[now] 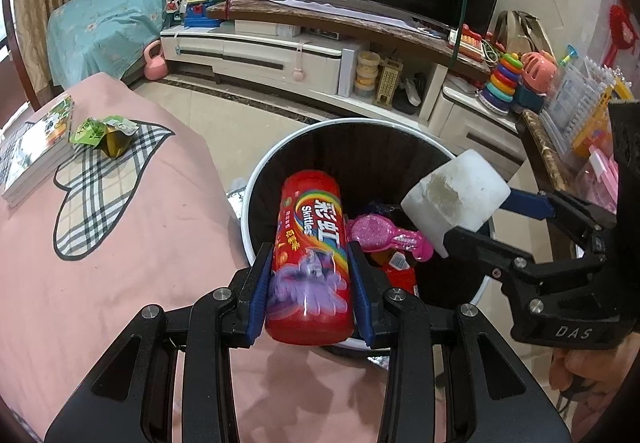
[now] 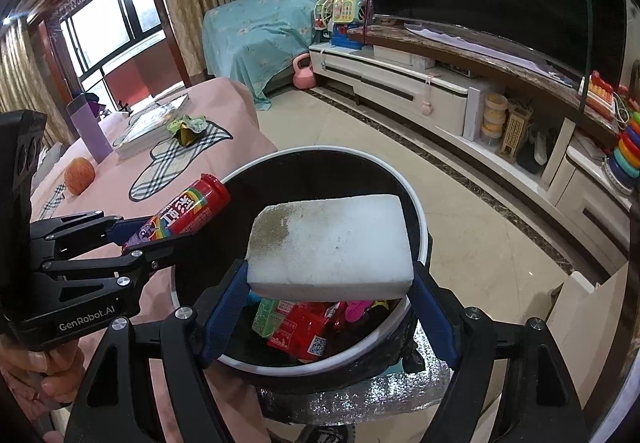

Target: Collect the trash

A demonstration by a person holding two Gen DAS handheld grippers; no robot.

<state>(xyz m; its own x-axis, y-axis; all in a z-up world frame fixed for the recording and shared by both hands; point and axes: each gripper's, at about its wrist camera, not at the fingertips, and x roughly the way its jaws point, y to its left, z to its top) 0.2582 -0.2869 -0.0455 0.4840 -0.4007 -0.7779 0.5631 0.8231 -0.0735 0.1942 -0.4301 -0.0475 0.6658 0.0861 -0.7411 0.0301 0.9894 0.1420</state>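
The trash bin (image 1: 256,179) stood on the floor just right of the pink-covered table (image 1: 120,243), with wrappers and a pink toy (image 1: 384,235) inside. The left gripper (image 1: 310,295) was clamped on a red Skittles tube (image 1: 310,243) over the bin's near rim. The right gripper (image 2: 330,307) was clamped on a white sponge block (image 2: 332,243) above the bin's opening

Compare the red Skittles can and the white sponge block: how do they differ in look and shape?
The Skittles can is a red printed cylinder; the sponge block is a plain white slab, stained brownish at one corner. The left gripper holds the can, the right gripper the block. Both hang over the trash bin, gripped by their sides.
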